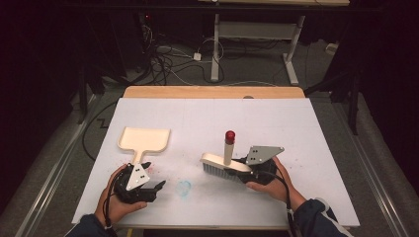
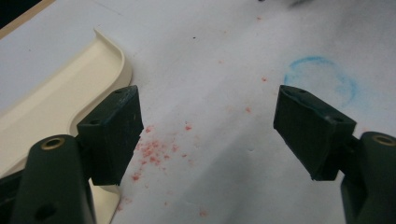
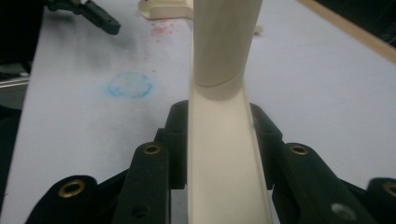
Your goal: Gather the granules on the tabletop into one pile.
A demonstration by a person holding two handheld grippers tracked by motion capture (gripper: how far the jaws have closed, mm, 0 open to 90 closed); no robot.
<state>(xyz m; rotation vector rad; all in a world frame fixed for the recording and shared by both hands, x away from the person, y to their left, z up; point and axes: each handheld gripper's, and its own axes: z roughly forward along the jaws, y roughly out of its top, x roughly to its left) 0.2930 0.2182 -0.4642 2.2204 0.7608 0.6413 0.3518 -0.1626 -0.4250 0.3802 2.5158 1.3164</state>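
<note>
While your right gripper clamps the cream brush by the end of its head, the brush sits mid-table with its red-capped handle pointing to twelve o'clock. At nine o'clock from it lies the cream dustpan. Your left gripper, at seven o'clock, gapes wide and empty over red crumbs, possibly eraser bits, beside a blue ring mark.

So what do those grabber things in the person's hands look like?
The left gripper and right gripper are both black, each with two chunky jaws and small brass-ringed holes. A grey three-cornered plate with tiny holes sits on top of each. Black cables trail back past dark blue sleeves.
</note>
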